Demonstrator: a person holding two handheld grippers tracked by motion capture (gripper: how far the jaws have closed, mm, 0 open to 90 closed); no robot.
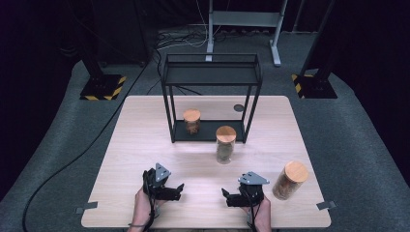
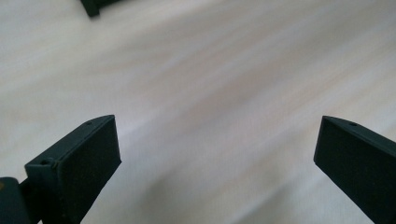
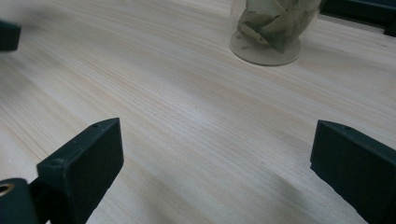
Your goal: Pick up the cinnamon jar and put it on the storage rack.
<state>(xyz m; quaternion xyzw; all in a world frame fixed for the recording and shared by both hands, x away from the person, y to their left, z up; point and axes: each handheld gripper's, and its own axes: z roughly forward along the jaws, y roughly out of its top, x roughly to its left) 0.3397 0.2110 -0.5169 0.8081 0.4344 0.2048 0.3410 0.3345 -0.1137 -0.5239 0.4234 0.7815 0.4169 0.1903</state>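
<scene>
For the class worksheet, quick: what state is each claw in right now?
Left claw: open, holding nothing, above bare table.
Right claw: open, holding nothing, facing the leaf-filled jar.

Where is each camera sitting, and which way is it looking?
High view: sits above the person's side, looking forward and down on the table, black rack and three jars; both hands show, with the left gripper and right gripper.
Left gripper view: rides the left gripper, looking along its open jaws at bare tabletop.
Right gripper view: rides the right gripper, open jaws pointing toward the leaf-filled jar.
Shared: that jar is the middle jar in the high view.
</scene>
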